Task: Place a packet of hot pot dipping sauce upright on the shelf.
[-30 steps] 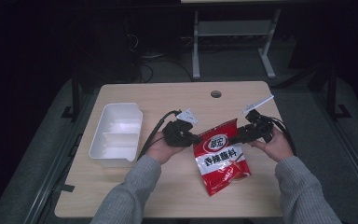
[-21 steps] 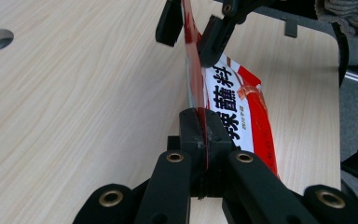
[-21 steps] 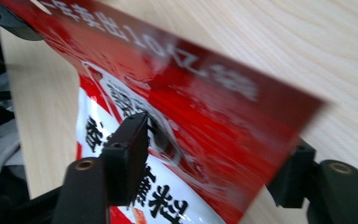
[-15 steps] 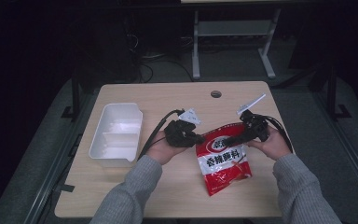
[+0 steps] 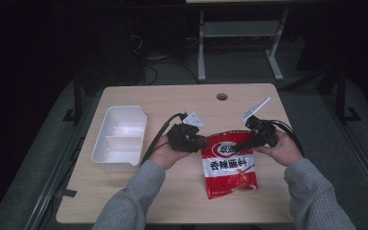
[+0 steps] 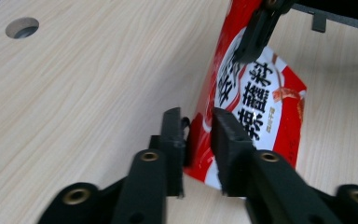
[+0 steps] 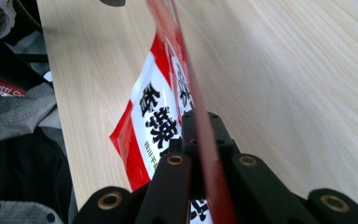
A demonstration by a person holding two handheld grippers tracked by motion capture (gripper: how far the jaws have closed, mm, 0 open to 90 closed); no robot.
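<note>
Room: dark all around you, with a metal stand on the floor behind the wooden table.
Tray: the white two-part tray sat at your far left, well apart from the work.
Left gripper: your left gripper had just been opening its jaws; a gap showed on each side of the packet's top left edge standing between them, so it no longer pinched.
Packet: the red sauce packet lay mid-table, its top lifted and its bottom resting on the wood.
Handling: it looked light, thin and limp, likely slippery film; the flat sealed top edge seemed your best hold.
Right gripper: your right gripper had just been closing and was clamped on the packet's top right edge.
Edges: the table's right edge lay near your right hand.
Open room: bare wood ahead of the packet up to the cable hole, and more near you on the left.
</note>
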